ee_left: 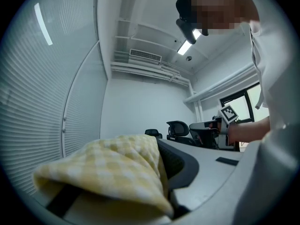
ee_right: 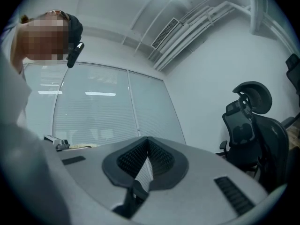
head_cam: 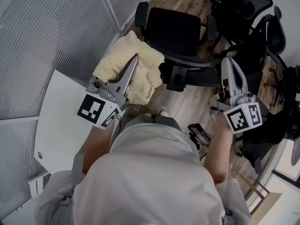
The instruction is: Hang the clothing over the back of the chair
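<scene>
**Head view.** The left gripper is clamped on the pale yellow checked cloth garment. It holds the garment raised and bunched beside the black office chair with armrests. The chair's back is turned toward the person, and the garment is not yet draped over it. The right gripper points at the other side of the chair's back, probably so that it can spread the cloth.

**Left gripper view.** Yellow fabric fills the gap between the jaws and folds over one of them. The grip is near an edge, which leaves the rest of the garment free to hang.

**Right gripper view.** The jaws meet with nothing between them. More dark office chairs stand to the right.
</scene>
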`<state>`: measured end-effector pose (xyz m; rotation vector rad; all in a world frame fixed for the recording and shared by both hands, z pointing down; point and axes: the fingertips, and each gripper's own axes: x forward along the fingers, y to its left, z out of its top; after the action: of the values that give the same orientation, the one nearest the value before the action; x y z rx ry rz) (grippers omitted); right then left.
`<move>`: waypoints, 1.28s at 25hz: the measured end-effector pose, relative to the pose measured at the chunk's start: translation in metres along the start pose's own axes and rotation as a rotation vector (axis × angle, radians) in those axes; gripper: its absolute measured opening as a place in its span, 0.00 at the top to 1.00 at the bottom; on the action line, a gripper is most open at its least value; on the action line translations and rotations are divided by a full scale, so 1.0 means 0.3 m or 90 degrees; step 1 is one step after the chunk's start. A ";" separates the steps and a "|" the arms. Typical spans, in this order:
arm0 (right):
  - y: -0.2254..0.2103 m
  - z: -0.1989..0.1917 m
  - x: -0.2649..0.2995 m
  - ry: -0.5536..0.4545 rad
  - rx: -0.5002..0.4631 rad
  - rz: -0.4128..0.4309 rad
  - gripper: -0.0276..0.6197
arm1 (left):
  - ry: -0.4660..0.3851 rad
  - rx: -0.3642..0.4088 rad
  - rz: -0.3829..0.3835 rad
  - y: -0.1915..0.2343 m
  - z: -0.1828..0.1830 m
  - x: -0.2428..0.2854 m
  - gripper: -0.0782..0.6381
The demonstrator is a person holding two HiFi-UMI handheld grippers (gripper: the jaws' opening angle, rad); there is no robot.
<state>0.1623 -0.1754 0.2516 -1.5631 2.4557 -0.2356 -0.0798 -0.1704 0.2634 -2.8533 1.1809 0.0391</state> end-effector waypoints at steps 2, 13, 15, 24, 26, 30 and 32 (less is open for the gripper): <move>-0.027 0.000 0.002 0.004 0.003 0.008 0.93 | 0.002 0.003 0.007 -0.012 0.002 0.021 0.86; -0.152 -0.009 0.025 0.012 0.022 0.056 0.93 | 0.013 0.022 0.054 -0.068 -0.002 0.104 0.86; -0.165 -0.016 0.034 0.013 0.027 0.063 0.93 | 0.015 0.024 0.060 -0.074 -0.003 0.115 0.86; -0.190 -0.044 0.062 0.021 0.050 0.068 0.93 | 0.029 0.029 0.040 -0.087 -0.011 0.157 0.86; -0.191 -0.046 0.071 0.020 0.050 0.061 0.93 | 0.030 0.031 0.027 -0.082 -0.013 0.165 0.86; -0.169 -0.031 0.092 0.015 0.043 0.053 0.93 | 0.038 0.022 -0.013 -0.071 -0.015 0.179 0.86; -0.156 -0.024 0.107 0.015 0.037 0.052 0.93 | 0.045 0.014 -0.046 -0.067 -0.014 0.193 0.86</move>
<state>0.1879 -0.2239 0.2671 -1.4410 2.5006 -0.3097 -0.0248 -0.1973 0.2660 -2.8980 1.0805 -0.0772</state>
